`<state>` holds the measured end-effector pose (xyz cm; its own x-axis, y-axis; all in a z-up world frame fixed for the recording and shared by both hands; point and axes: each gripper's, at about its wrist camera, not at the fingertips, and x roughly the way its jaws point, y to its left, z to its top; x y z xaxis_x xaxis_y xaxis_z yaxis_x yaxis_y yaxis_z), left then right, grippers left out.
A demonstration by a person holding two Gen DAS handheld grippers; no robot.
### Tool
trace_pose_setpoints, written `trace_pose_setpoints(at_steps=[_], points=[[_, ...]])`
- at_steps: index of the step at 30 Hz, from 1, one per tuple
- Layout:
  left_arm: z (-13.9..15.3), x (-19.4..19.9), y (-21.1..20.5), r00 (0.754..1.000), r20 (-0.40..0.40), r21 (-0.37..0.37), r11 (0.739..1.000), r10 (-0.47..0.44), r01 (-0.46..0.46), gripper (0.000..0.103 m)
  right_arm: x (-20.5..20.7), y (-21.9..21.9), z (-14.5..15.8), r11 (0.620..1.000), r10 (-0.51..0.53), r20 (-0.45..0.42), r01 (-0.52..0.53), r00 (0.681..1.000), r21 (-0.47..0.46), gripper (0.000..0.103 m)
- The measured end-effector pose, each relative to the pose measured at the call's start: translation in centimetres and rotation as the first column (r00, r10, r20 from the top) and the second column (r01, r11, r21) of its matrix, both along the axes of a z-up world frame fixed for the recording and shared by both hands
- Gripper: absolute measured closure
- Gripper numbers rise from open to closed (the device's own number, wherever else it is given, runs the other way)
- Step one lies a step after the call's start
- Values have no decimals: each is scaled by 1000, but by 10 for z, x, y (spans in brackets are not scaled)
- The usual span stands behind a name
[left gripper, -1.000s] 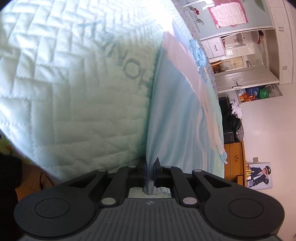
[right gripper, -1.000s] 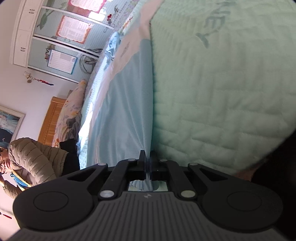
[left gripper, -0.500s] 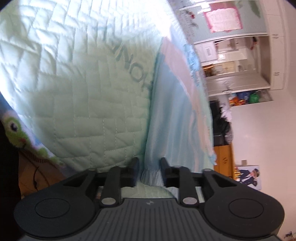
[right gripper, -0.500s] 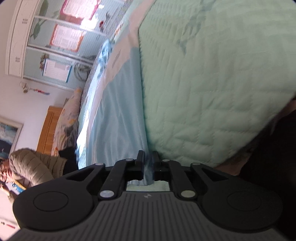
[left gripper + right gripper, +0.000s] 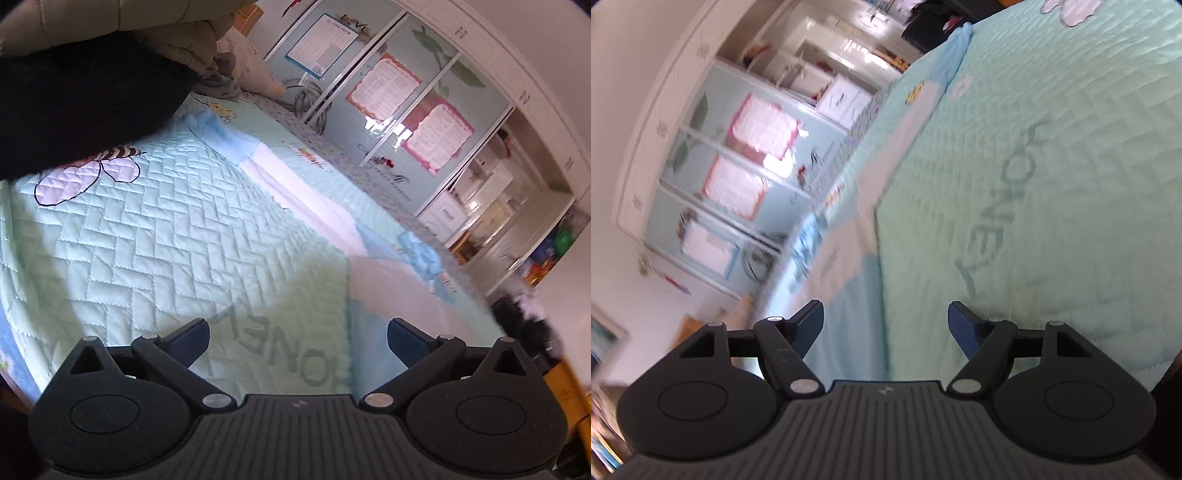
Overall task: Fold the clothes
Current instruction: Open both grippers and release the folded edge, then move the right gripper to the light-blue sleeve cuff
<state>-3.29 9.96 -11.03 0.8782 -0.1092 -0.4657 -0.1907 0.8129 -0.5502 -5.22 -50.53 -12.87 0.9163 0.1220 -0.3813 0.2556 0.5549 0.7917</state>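
A pale blue and pink garment lies flat on the mint quilted bedspread printed with "HONEY". In the right wrist view the garment runs along the quilt's left edge. My left gripper is open and empty just above the garment's near edge. My right gripper is open and empty over the garment's near end. Both views are motion-blurred.
A dark coat and padded jacket sit at the bed's far left. Wardrobe doors with posters line the far side of the bed; they also show in the right wrist view. Dark clutter lies past the bed's right corner.
Both grippers were shut on the garment's edge a second ago. They have opened and let it go, and both have swung to look across the bed.
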Motion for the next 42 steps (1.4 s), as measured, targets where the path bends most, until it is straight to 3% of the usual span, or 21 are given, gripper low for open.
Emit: trace_pose_setpoints(at_steps=[2,5,10,12,19,21,24,29,33,38,39,41,42], points=[[1,6,-8,1000,-4,67,998,-6,6,1,2,-2,6,999,0,9,1,1000,-37,28],[12,10,-23,999,28,186,982,-31,25,1,14,-24,21,999,-50,45,50,998,-14,23],[29,28,-55,993,82,378,925,-80,43,1,65,-88,51,993,-116,91,115,989,14,20],[29,40,-64,994,74,420,907,-83,44,1,90,-117,56,990,-137,83,138,987,1,14],[12,76,-77,999,-16,479,877,-44,47,1,171,-215,43,972,-223,21,220,975,87,14],[1,85,-76,995,-95,469,880,-31,72,1,191,-235,34,969,-234,9,233,972,88,14],[-3,90,-74,992,-124,471,880,-9,67,1,217,-261,20,967,-238,4,236,971,99,14],[-6,91,-77,990,-140,498,864,-2,73,1,236,-281,-4,958,-257,67,246,964,144,14],[-6,92,-77,990,-144,500,863,-3,75,1,249,-286,-10,961,-271,149,258,951,101,14],[-6,92,-76,989,-145,497,864,-4,76,1,277,-296,-9,960,-277,135,269,951,79,14],[-6,92,-75,990,-144,496,865,-4,76,1,284,-298,-6,962,-270,122,263,955,71,17],[-6,92,-75,990,-143,494,866,-4,75,1,296,-299,0,974,-226,78,223,971,45,48],[-6,92,-75,990,-143,494,866,-4,75,1,302,-299,3,980,-198,50,196,979,33,92]])
